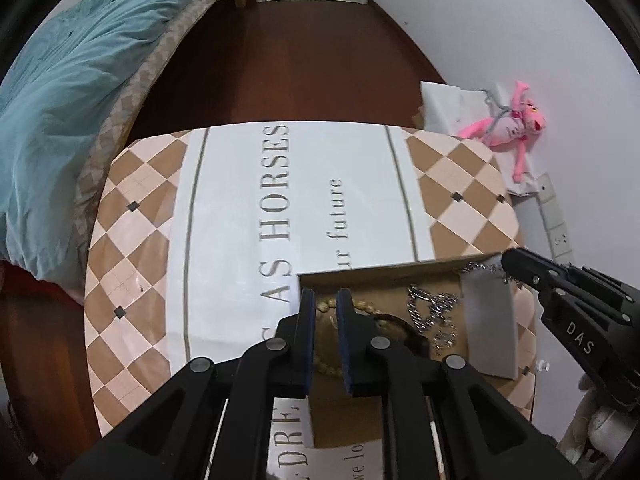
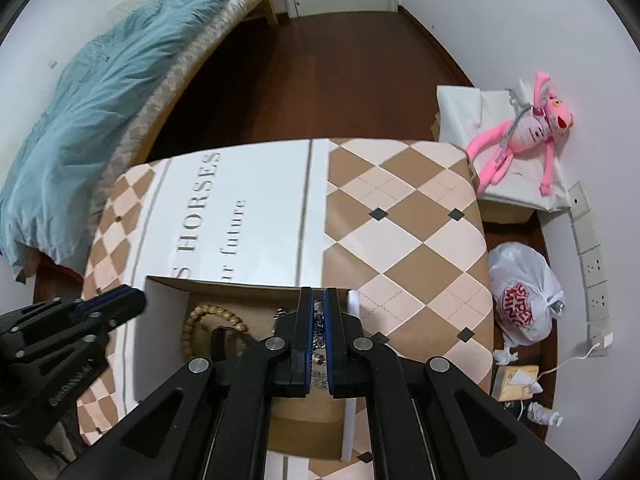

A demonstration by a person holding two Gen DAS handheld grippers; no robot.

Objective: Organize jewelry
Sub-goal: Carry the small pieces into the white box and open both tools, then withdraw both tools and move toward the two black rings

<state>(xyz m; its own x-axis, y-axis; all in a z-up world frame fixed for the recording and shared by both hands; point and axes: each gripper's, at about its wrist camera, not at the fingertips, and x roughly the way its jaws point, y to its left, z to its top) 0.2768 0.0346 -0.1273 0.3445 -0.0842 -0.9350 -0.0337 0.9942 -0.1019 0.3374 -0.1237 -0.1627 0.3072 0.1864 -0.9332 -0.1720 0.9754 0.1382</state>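
Observation:
An open cardboard box (image 1: 360, 272) (image 2: 164, 320) sits on the table and holds a wooden bead bracelet (image 1: 328, 308) (image 2: 208, 316) and a heap of silver chain jewelry (image 1: 436, 312). My left gripper (image 1: 325, 312) hangs over the box's left part with its jaws a little apart around the beads; it holds nothing that I can see. My right gripper (image 2: 318, 320) is over the box's right part, its jaws nearly together, with a silver chain (image 2: 319, 330) between the pads. In the left wrist view the right gripper (image 1: 506, 262) has chain hanging at its tip.
The table carries a checkered cloth (image 2: 400, 216) with a white lettered panel (image 1: 280, 200). A bed with a teal blanket (image 1: 72, 92) lies to the left. A pink plush toy (image 2: 520, 136), a white plastic bag (image 2: 524, 300) and wall sockets (image 2: 592, 264) are on the right.

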